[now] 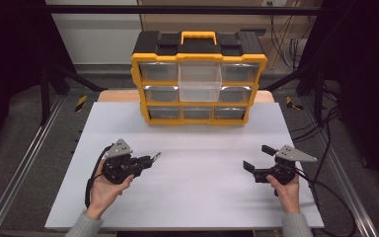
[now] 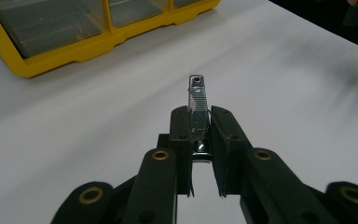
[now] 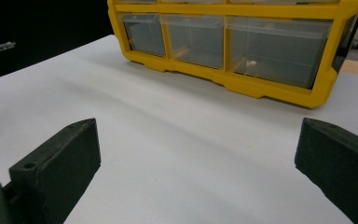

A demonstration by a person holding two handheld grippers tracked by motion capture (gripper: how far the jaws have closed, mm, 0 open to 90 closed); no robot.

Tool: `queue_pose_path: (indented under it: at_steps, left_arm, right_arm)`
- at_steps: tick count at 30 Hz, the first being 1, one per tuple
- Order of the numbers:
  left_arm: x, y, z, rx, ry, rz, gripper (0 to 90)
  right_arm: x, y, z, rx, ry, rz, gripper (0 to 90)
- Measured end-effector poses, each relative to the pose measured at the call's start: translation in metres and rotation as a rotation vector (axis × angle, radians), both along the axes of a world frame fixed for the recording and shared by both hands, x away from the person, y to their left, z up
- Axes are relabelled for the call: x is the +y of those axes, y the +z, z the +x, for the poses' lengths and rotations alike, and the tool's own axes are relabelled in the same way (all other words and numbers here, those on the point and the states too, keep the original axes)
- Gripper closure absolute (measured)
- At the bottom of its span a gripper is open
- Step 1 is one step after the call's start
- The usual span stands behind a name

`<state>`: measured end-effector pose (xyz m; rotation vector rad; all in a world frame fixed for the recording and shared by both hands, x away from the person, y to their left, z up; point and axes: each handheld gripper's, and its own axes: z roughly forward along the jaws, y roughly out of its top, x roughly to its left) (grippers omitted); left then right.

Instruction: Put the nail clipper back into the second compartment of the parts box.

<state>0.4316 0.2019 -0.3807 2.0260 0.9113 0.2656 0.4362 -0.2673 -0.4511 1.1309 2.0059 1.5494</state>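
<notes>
Bare white table [image 1: 197, 173] lies between both hands; the yellow drawer cabinet [image 1: 198, 79] blocks its far edge.

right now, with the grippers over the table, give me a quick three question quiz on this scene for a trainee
1. True or false: the left gripper is shut on a metal nail clipper.
2. Which drawer of the yellow organizer is pulled out? A) top middle B) bottom left C) bottom right
3. Fill in: the jaws of the right gripper stand ____, with nothing between them.

Key
1. True: in the left gripper view the clipper is clamped between the pads, its tip sticking out ahead.
2. A: in the high view the clear top middle drawer juts forward, and it looks empty.
3. Open: they stand wide apart over the white table.
</notes>
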Motion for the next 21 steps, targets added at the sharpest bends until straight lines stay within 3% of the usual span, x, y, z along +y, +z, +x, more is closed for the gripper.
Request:
queue_pose_path:
  at_steps: [21]
  left_arm:
    - [0.000, 0.033, 0.015, -0.046, -0.002, -0.045, 78.8]
  right_arm:
    - [-0.001, 0.000, -0.001, 0.004, -0.002, -0.001, 0.8]
